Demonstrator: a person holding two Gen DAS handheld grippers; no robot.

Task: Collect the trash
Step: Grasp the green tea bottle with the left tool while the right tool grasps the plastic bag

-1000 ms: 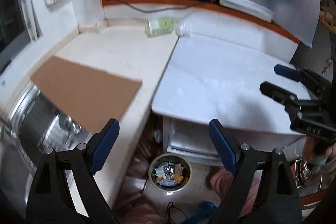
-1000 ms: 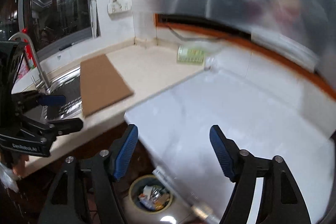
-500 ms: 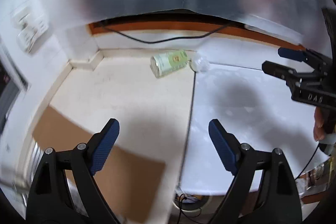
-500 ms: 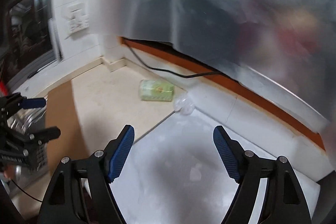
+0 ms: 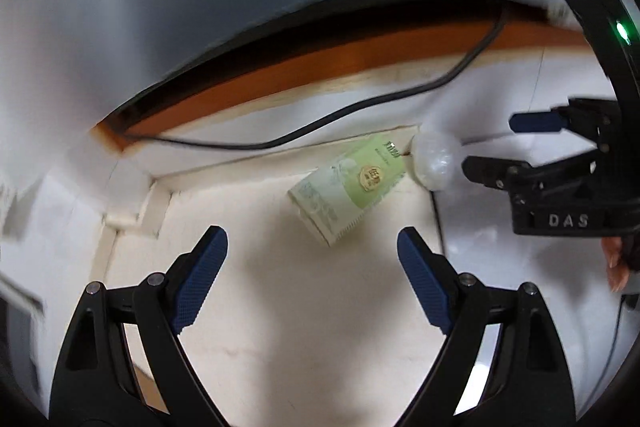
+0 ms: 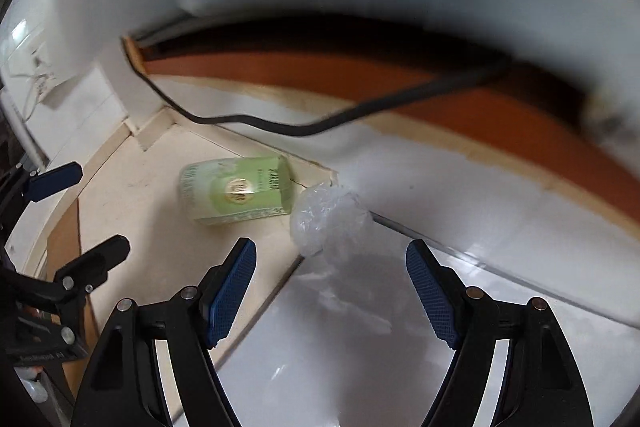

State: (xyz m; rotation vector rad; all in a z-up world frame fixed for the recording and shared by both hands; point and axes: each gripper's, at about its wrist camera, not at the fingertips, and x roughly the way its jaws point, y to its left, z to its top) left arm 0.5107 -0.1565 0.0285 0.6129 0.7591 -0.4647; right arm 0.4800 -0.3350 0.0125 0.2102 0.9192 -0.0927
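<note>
A pale green carton (image 5: 348,187) lies on its side on the beige counter (image 5: 280,307) near the back wall. A crumpled ball of clear plastic (image 5: 434,163) touches its right end. My left gripper (image 5: 310,239) is open and empty, just short of the carton. My right gripper (image 5: 492,143) hovers open beside the ball. In the right wrist view the plastic ball (image 6: 328,219) sits just beyond the open right gripper (image 6: 331,247), with the carton (image 6: 236,191) to its left. The left gripper (image 6: 100,207) shows at the left edge.
A black cable (image 5: 320,127) runs along the back wall under an orange-brown ledge (image 5: 300,75). A white surface (image 6: 360,347) adjoins the counter on the right. A brown board (image 6: 64,239) lies on the left, and a wall socket (image 6: 40,83) sits above it.
Both grippers have swept forward over the counter toward the back corner. The carton and plastic ball now loom close. The bin, the sink and most of the brown board have left view.
</note>
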